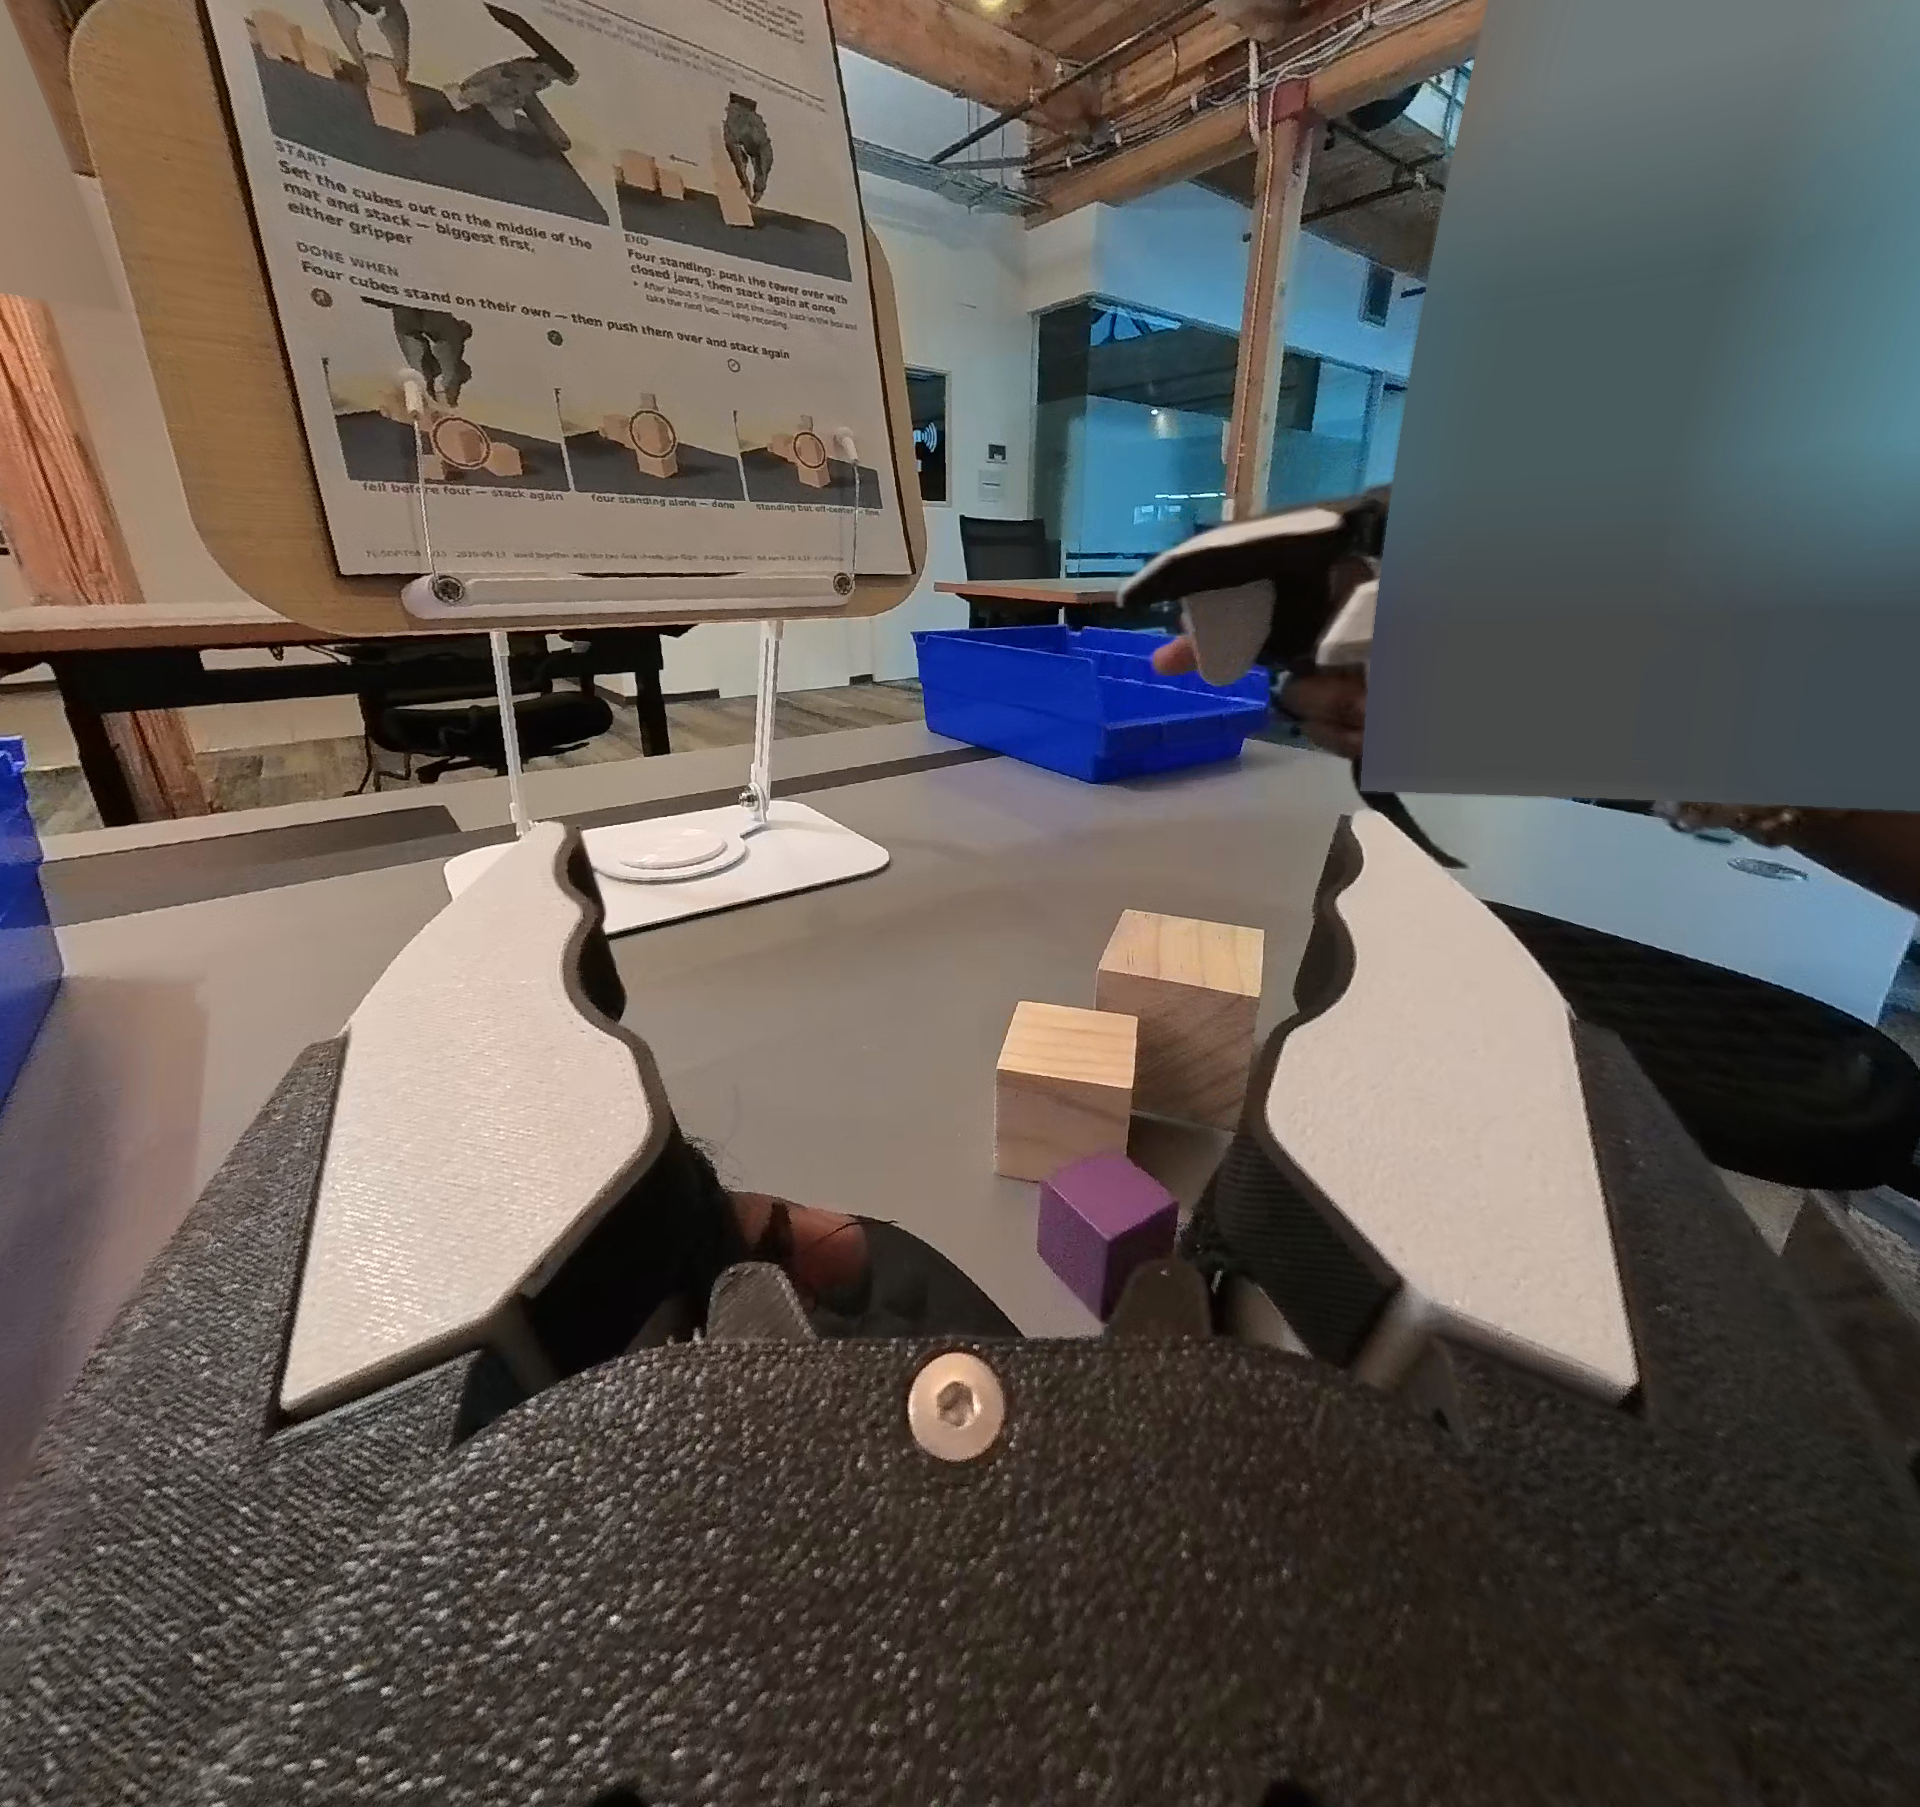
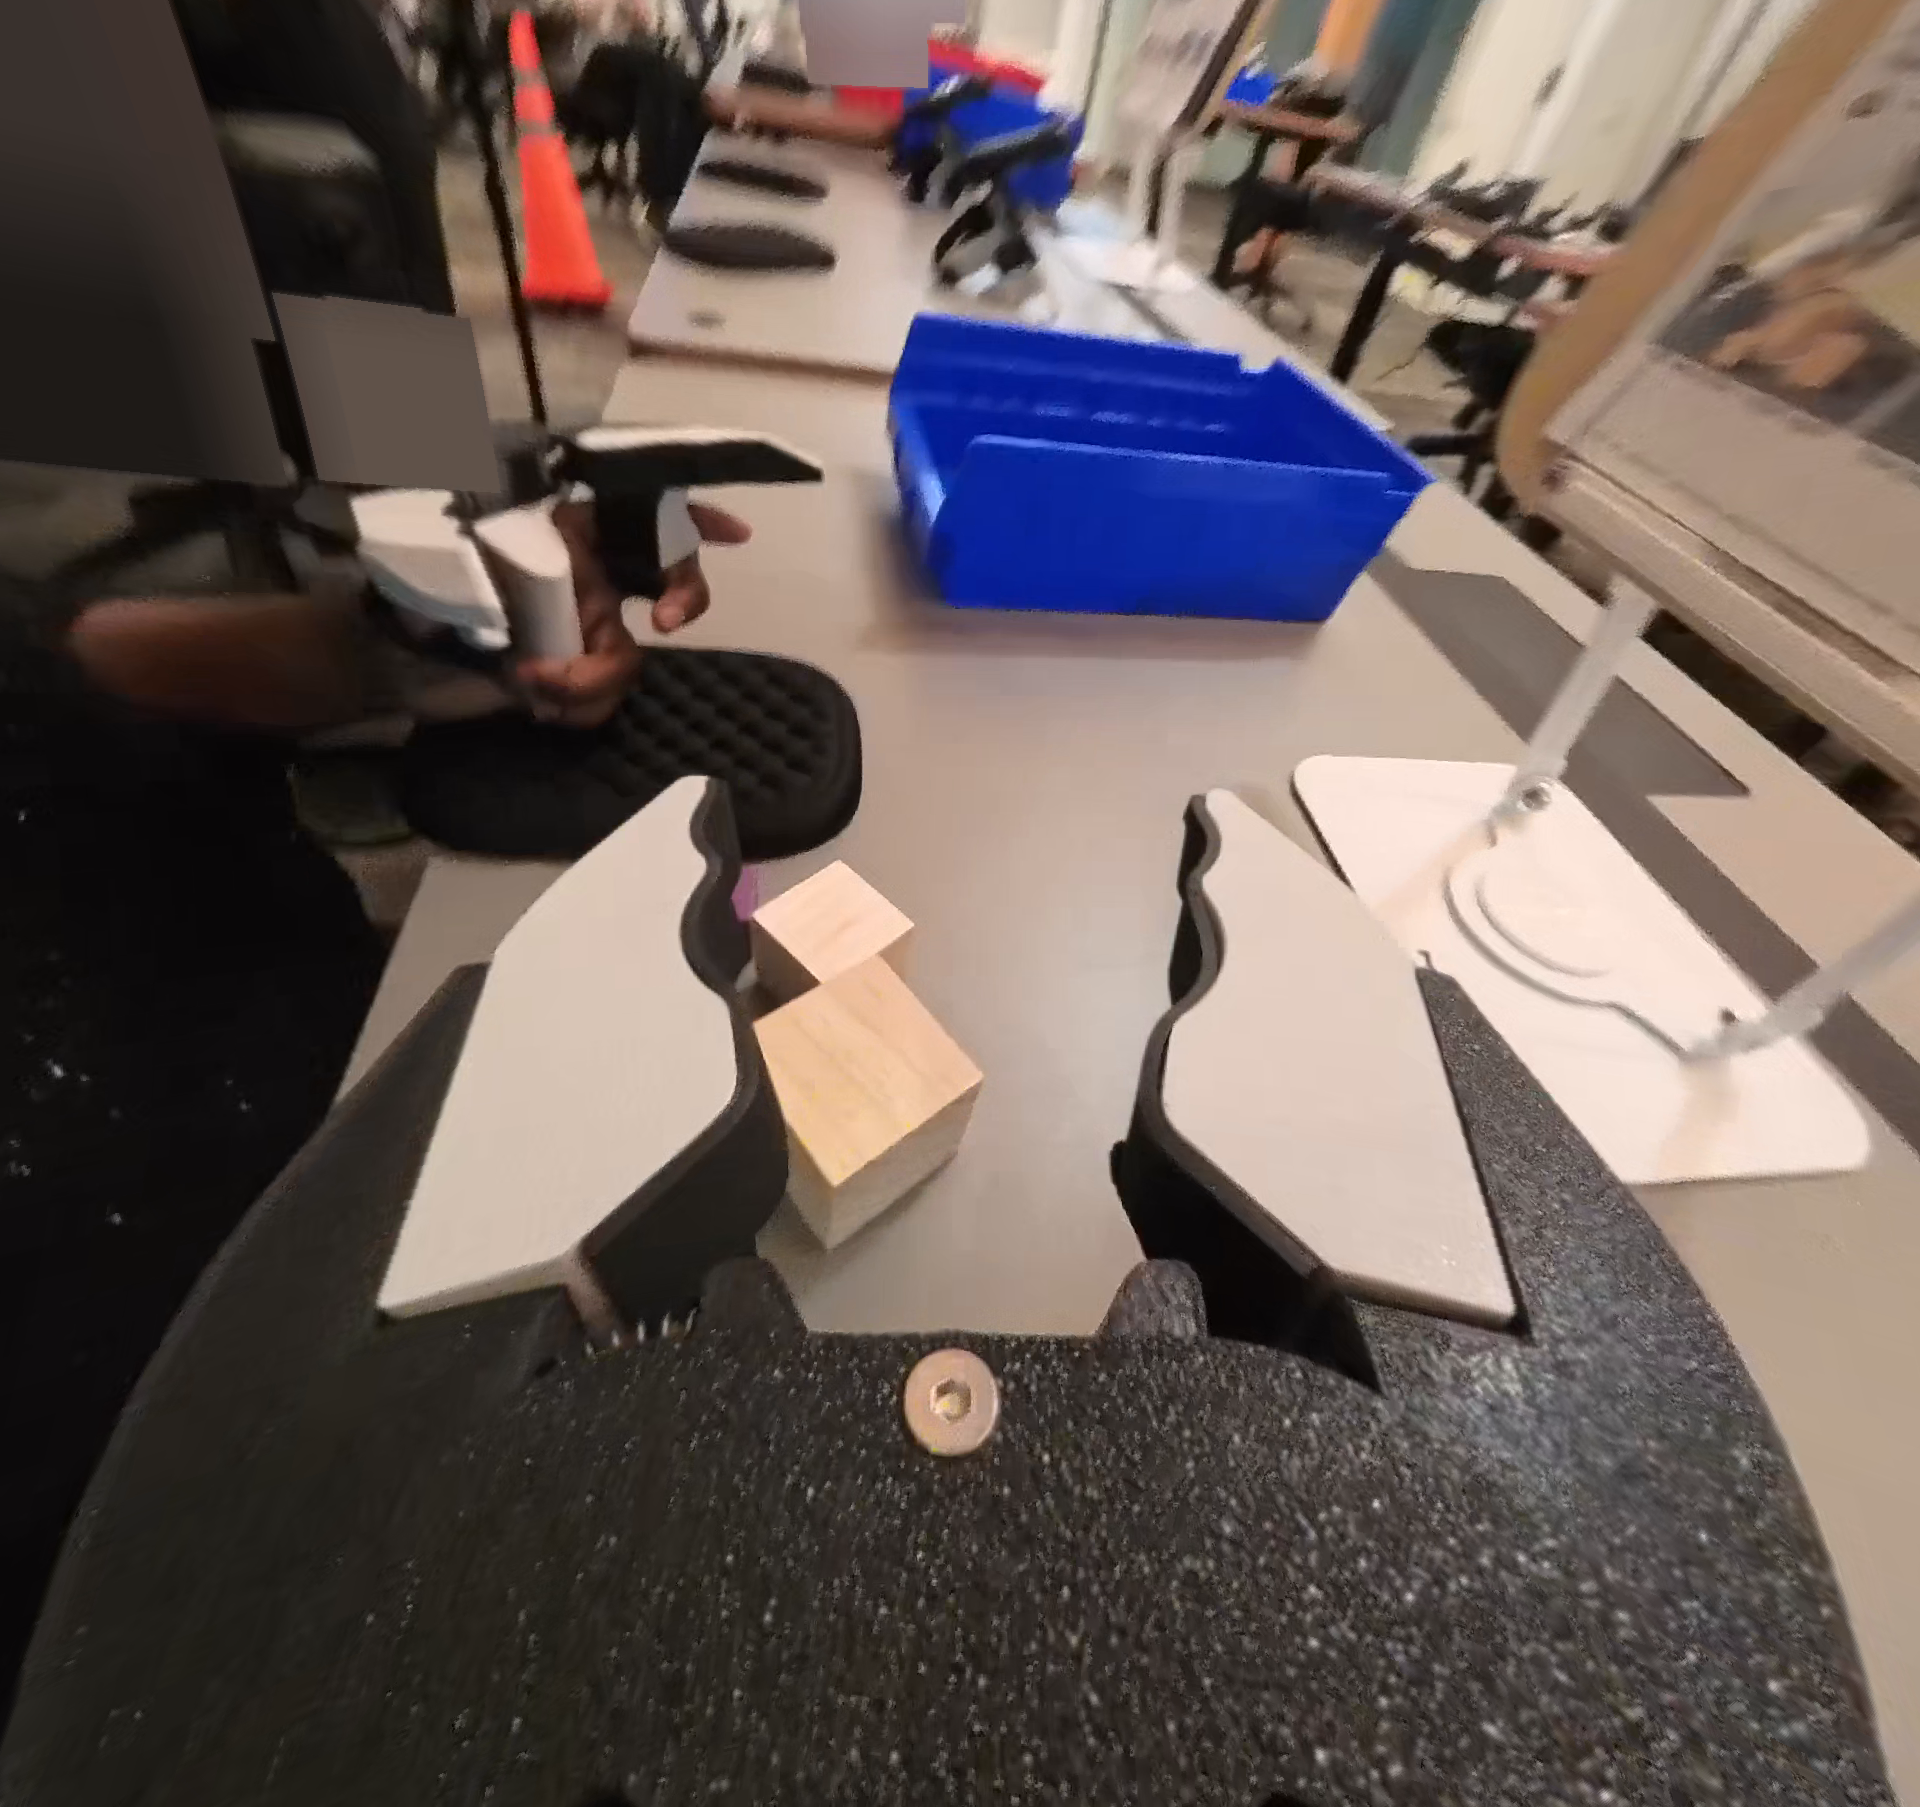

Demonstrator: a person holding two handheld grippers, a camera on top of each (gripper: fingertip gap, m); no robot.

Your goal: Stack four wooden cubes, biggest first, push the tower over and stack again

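Observation:
Three cubes sit together on the grey table (image 1: 831,1009): a large wooden cube (image 1: 1179,999), a smaller wooden cube (image 1: 1065,1082) and a small purple cube (image 1: 1107,1227). My left gripper (image 1: 958,832) is open wide and empty, with the cubes lying low between its fingers, nearer the right finger (image 1: 1392,1030). My right gripper (image 2: 956,807) is open and empty above the same group. The large wooden cube (image 2: 862,1092) and the smaller one (image 2: 831,926) lie close to its left finger (image 2: 603,1030), not pressed between the pads. Only a sliver of the purple cube (image 2: 746,900) shows there.
A blue bin (image 1: 1081,697) (image 2: 1143,479) stands at the far side of the table. A sheet holder (image 1: 551,251) rises from a white base plate (image 1: 727,864) (image 2: 1558,978). A black foam pad (image 2: 707,749) lies near the person's hand. An orange cone (image 2: 556,199) stands beyond the table.

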